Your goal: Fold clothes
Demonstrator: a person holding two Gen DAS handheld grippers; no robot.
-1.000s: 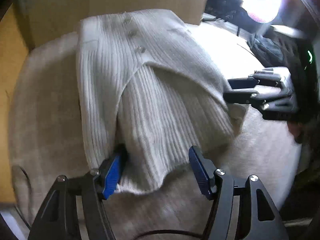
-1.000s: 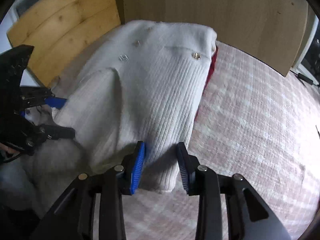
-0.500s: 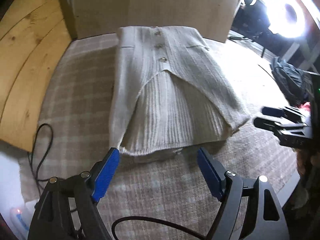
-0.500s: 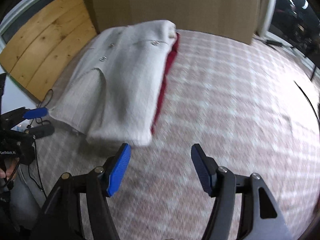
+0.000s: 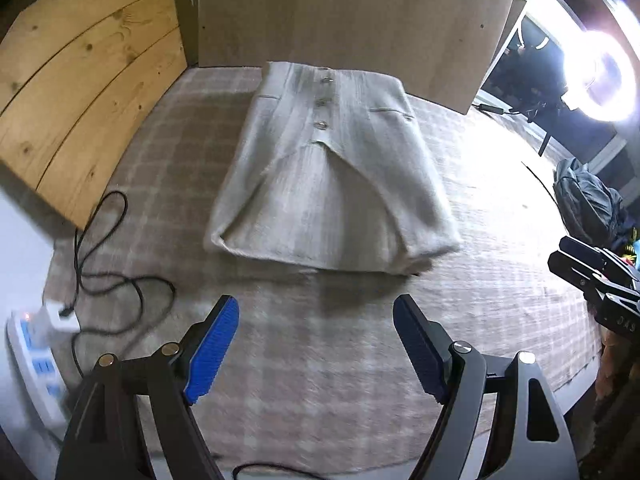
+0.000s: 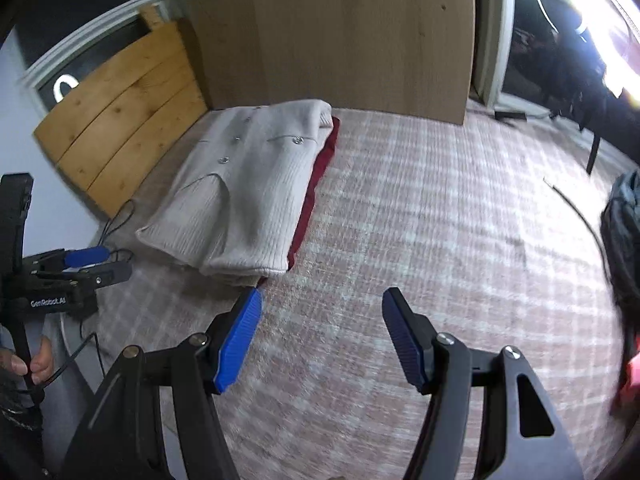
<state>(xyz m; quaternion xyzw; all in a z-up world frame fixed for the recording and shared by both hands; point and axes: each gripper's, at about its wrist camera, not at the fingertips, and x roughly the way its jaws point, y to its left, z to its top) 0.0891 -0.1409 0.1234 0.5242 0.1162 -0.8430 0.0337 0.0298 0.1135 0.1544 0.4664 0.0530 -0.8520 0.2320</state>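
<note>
Both grippers hovered level above the checked blanket, short of the clothes. The left gripper had its blue pads spread wide, holding nothing; the right gripper was equally wide and empty. The folded cream knit cardigan lay flat near the wooden board, atop a red garment.

Black left claw and right claw, ribbed blue pads, silver screws
</note>
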